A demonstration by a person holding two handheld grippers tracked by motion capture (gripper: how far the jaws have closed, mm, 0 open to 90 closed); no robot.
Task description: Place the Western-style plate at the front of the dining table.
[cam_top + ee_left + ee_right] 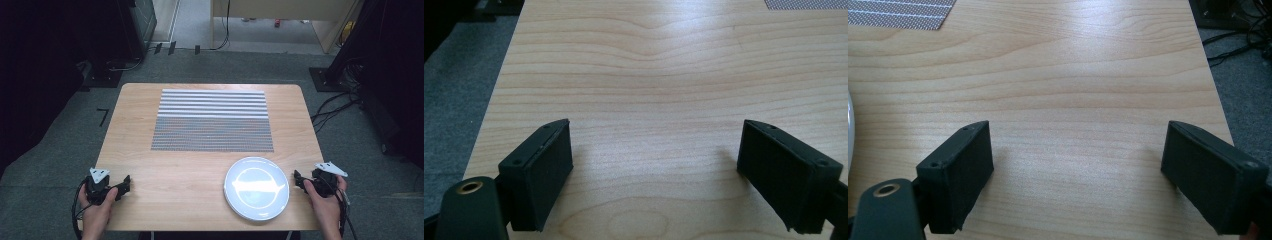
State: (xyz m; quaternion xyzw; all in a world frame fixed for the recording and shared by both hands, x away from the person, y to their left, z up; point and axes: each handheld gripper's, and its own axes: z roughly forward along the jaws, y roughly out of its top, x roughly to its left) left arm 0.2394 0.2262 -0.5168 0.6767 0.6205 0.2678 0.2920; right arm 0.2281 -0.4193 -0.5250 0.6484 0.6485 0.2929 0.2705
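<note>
High view showed your white plate (pixel 256 187) at five o'clock on the table (pixel 175 170), below the striped placemat (pixel 212 120). Your left gripper (pixel 654 170) and right gripper (pixel 1078 170) views showed jaws wide apart over bare wood.

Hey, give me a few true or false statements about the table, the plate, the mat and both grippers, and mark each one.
1. The white plate lies nearer the right gripper than the left gripper. True.
2. The plate sits on the striped mat. False: it rests on bare wood of the table, on the person's side of the mat.
3. The left gripper is open with nothing between its jaws. True.
4. The right gripper grips the plate's rim. False: it is open, beside the plate.
</note>
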